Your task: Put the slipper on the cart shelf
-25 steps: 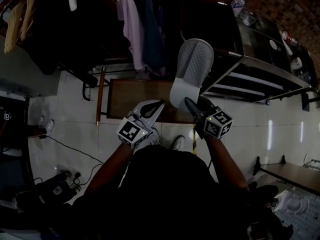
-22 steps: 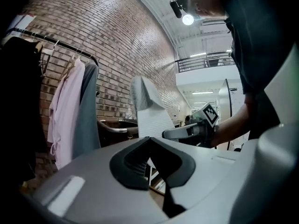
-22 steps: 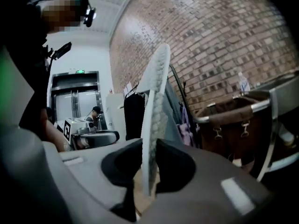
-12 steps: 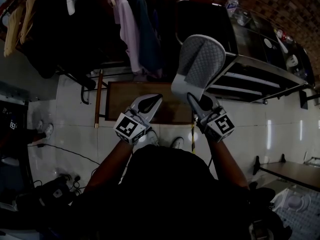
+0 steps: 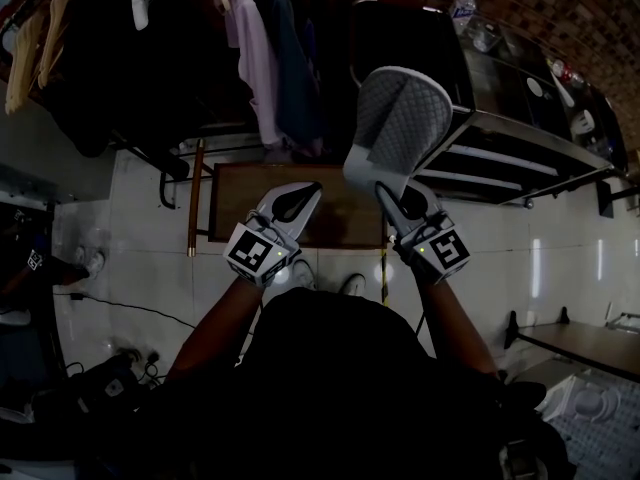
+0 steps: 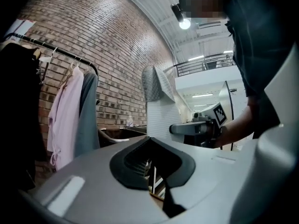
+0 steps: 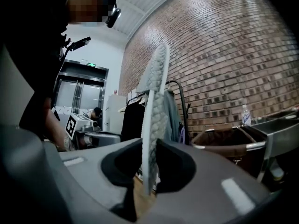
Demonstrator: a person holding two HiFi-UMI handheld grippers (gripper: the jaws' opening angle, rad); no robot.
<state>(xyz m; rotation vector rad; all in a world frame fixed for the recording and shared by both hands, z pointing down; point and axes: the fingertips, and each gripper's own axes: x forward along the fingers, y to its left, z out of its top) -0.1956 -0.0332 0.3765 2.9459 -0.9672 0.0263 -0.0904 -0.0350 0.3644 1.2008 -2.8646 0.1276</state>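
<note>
A grey quilted slipper (image 5: pixel 398 126) with a white sole stands upright in the air, pinched at its heel end by my right gripper (image 5: pixel 393 201). In the right gripper view the slipper (image 7: pixel 154 106) rises edge-on between the two jaws, which press on it. My left gripper (image 5: pixel 288 206) is held level beside it, to the left, shut with nothing between its jaws. From the left gripper view the slipper (image 6: pixel 156 90) and the right gripper (image 6: pixel 196 127) show ahead. The metal cart (image 5: pixel 520 133) with its shelves stands to the right, beyond the slipper.
A clothes rack (image 5: pixel 150 58) hung with a pink and a grey-blue garment (image 5: pixel 245 48) stands ahead left. A low brown wooden platform (image 5: pixel 240 203) lies on the tiled floor below the grippers. Bottles (image 5: pixel 462 8) sit on the cart top. Cables (image 5: pixel 120 308) lie on the floor at left.
The right gripper has lifted the slipper a little higher and toward the cart. The left gripper has shifted slightly left and up. Over the last half second little has moved.
</note>
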